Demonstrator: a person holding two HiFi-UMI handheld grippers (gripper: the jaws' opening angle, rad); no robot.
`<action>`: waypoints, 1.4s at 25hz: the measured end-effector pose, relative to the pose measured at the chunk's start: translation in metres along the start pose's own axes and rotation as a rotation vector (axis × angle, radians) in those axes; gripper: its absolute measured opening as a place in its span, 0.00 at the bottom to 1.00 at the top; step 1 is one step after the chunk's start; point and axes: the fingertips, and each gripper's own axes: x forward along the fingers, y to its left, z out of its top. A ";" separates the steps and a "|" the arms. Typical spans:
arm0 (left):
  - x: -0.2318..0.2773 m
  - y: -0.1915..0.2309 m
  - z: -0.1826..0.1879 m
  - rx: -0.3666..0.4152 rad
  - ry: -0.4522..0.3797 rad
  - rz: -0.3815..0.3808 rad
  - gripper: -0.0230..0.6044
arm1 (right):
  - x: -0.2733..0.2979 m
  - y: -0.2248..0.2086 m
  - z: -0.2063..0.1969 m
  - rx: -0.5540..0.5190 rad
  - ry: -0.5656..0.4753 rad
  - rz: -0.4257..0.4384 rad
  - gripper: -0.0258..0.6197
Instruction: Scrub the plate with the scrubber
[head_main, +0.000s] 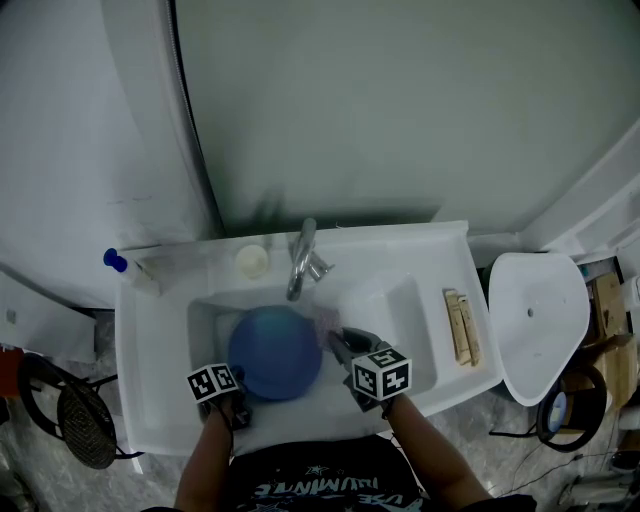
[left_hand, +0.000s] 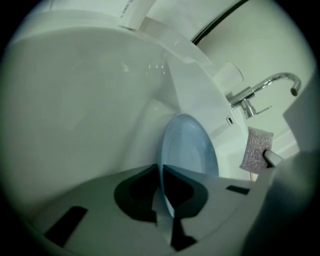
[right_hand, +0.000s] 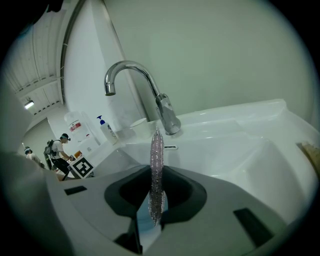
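The left gripper (left_hand: 162, 200) is closed tightly on the near rim of the blue plate (left_hand: 189, 145), so that the rim is pinched between its jaws. The plate is found inside the sink (head_main: 400, 300), in the left half of the basin, below the faucet (head_main: 300, 262). The right gripper (right_hand: 156, 200) is closed on the scrubber (right_hand: 157, 155), which is held edge-on between its jaws. The scrubber is seen just beside the right rim of the plate; contact cannot be told. The left basin wall is near the plate, and more white basin floor is seen at its right.
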 end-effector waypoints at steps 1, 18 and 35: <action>-0.001 -0.001 0.001 -0.007 -0.012 -0.008 0.08 | -0.001 0.001 0.000 -0.004 -0.001 0.001 0.16; -0.028 -0.040 0.010 0.039 -0.037 -0.132 0.09 | -0.004 0.035 -0.005 -0.173 0.035 0.031 0.16; -0.082 -0.104 0.026 0.087 -0.155 -0.259 0.09 | 0.037 0.060 0.030 -0.794 0.186 -0.195 0.16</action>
